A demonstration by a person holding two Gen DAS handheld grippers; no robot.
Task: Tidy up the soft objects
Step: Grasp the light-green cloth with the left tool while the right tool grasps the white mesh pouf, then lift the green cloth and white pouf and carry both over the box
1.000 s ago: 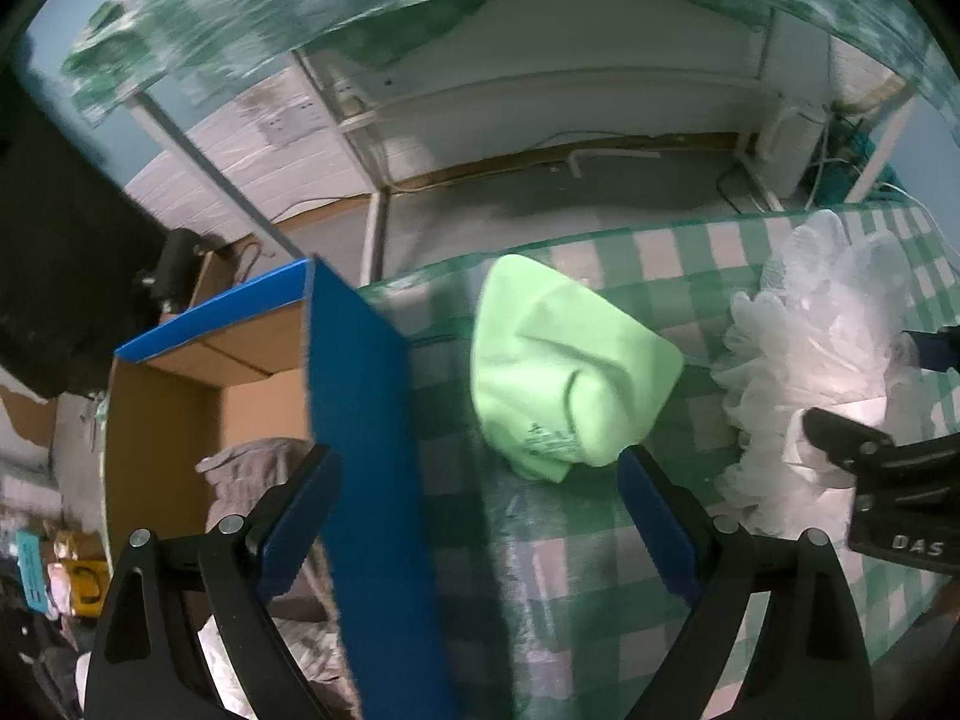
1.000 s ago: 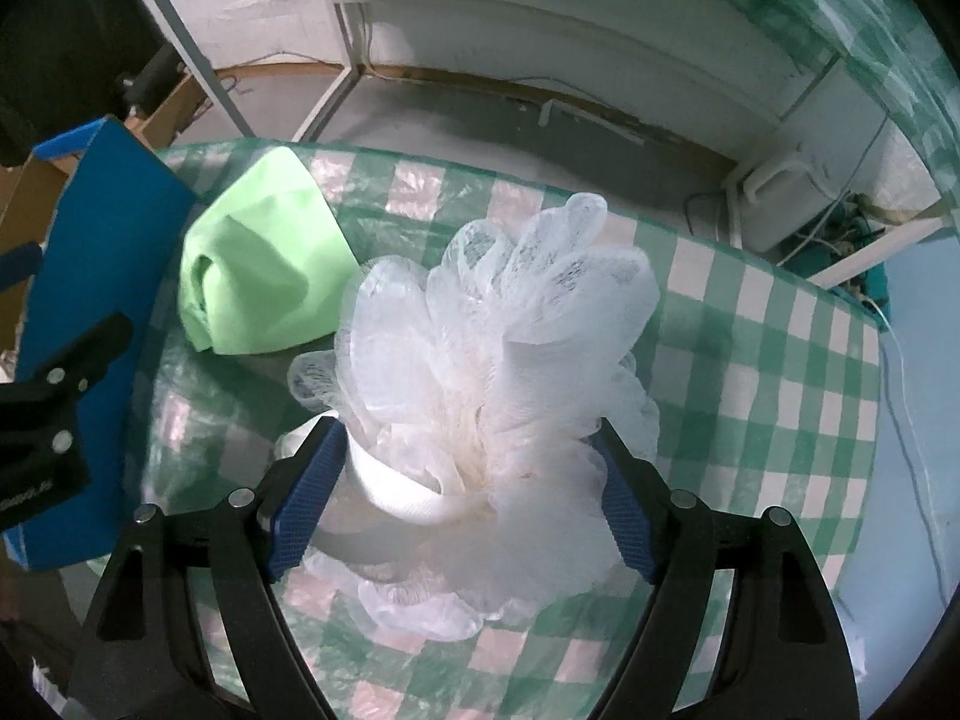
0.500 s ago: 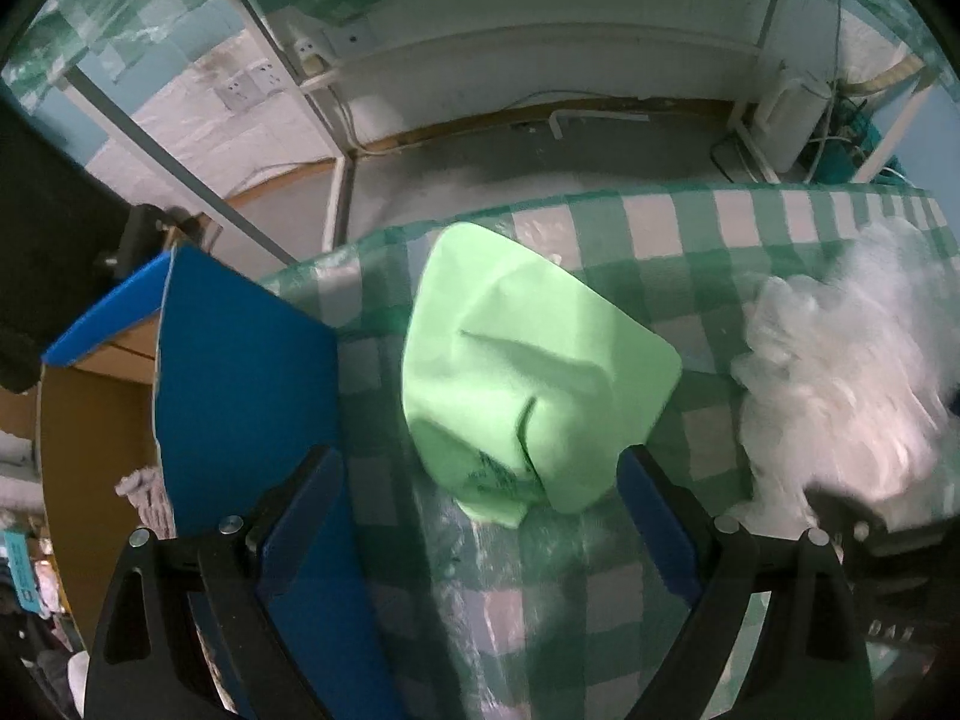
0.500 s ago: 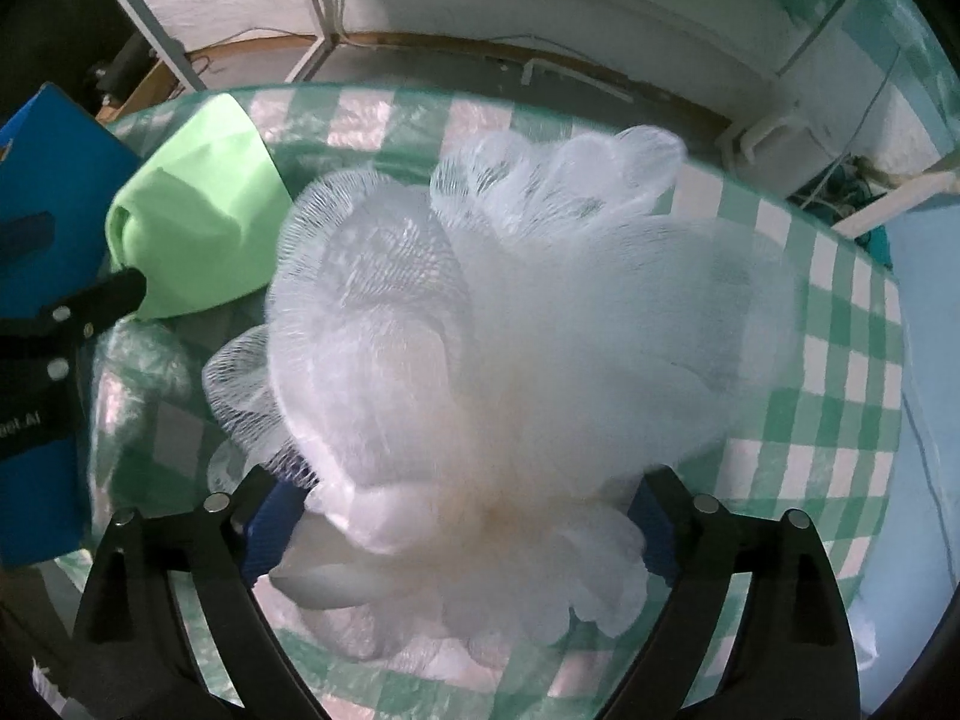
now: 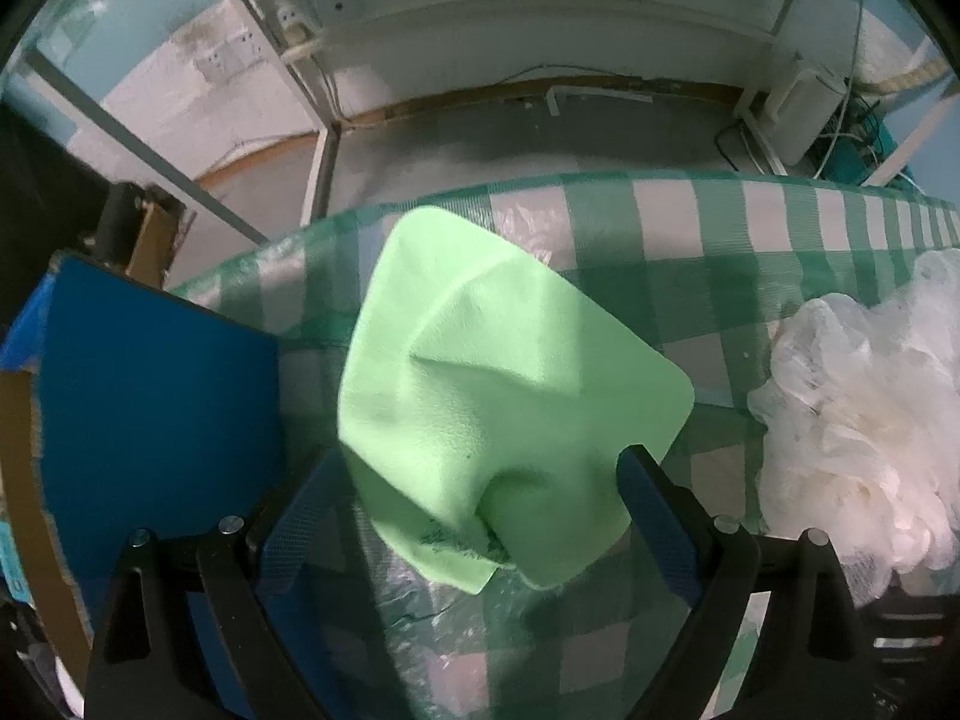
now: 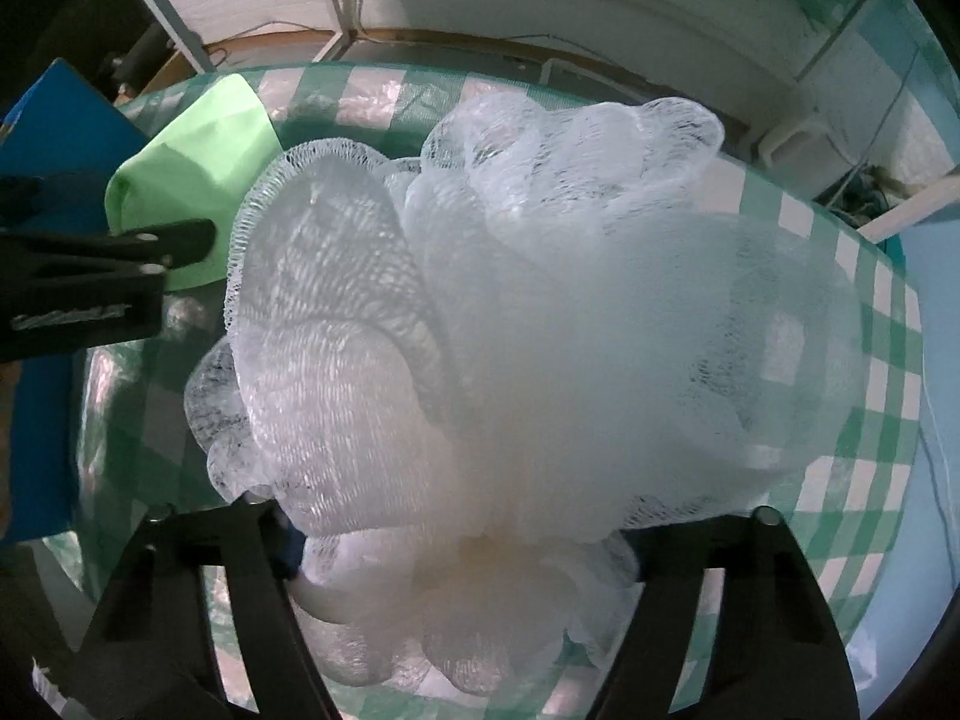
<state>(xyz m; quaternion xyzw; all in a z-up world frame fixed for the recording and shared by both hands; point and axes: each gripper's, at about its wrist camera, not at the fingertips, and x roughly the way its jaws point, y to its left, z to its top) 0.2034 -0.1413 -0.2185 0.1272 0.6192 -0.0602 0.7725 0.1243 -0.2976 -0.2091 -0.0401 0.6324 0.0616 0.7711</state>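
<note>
A light green cloth (image 5: 498, 396) lies crumpled on the green checked tablecloth (image 5: 690, 222). My left gripper (image 5: 474, 516) is open, its jaws either side of the cloth's near end. A white mesh bath pouf (image 6: 510, 312) fills the right wrist view and sits between the jaws of my right gripper (image 6: 462, 546), which is still wide; its fingertips are hidden by the mesh. The pouf also shows in the left wrist view (image 5: 864, 420) at the right. The green cloth (image 6: 192, 150) and the left gripper's finger (image 6: 120, 252) show at the left of the right wrist view.
A cardboard box with a blue flap (image 5: 150, 420) stands against the table's left edge; the flap also shows in the right wrist view (image 6: 60, 120). Beyond the far table edge are floor, metal frame legs (image 5: 324, 144) and a white appliance with cables (image 5: 804, 102).
My left gripper has moved right and forward from the box to straddle the green cloth. My right gripper has moved forward around the pouf, which now fills its view.
</note>
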